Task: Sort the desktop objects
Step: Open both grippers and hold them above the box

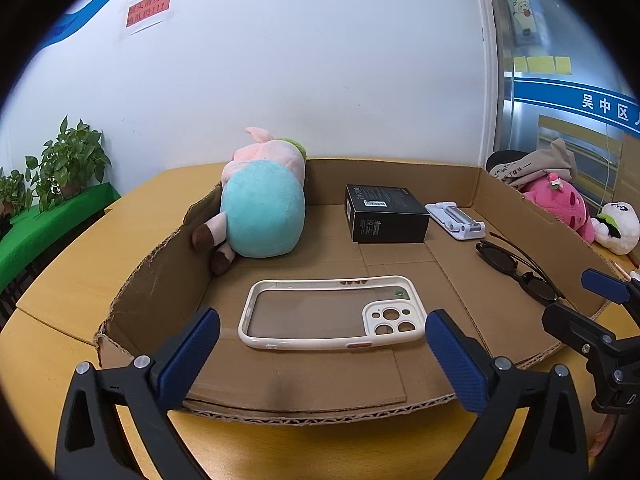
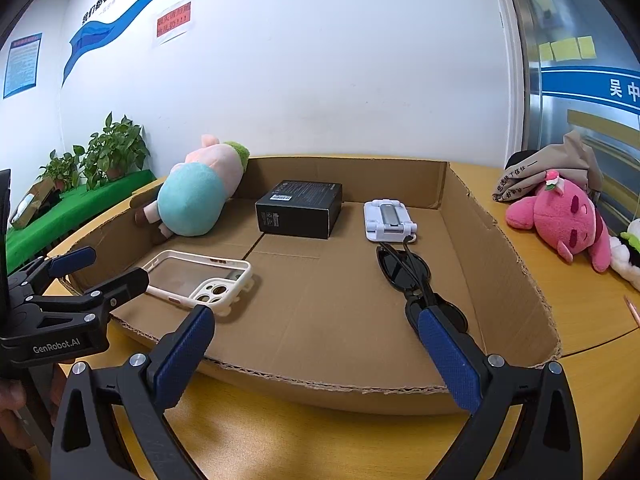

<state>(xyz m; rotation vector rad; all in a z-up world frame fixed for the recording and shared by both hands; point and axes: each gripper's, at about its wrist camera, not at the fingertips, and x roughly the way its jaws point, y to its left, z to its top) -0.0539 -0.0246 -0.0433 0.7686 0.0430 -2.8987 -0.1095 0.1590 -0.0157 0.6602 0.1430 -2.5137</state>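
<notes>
- Far left, potted plants [image 2: 116, 152] sit on a green ledge, well apart from the wooden table [image 1: 80, 264].
- On the table lies a shallow cardboard tray [image 1: 160, 276] with low torn walls; its near edge is ragged and low.
- Far-left corner of the tray: a plush pig [image 1: 262, 204] leans on the left wall.
- Left gripper [image 1: 322, 354] hangs over the near edge, jaws wide and holding nothing, the phone case [image 1: 332, 312] lying flat just beyond them.
- Middle of the tray, far side: a black box [image 1: 386, 214] with a barcode label, print too small to read.
- Bare cardboard floor lies open between case, box and sunglasses.
- Right of the box, a white phone stand [image 2: 390, 220]; nearer, black sunglasses [image 2: 404, 268].
- Right gripper [image 2: 320, 334] also spread wide, empty, its right finger overlapping the sunglasses' near lens in the picture; touching or not, I cannot tell.
- Only the right wrist view reads "GenRobot.AI" on the left gripper's body.
- Far right, outside the tray, a pink plush [image 2: 568, 220] lies on the table.
</notes>
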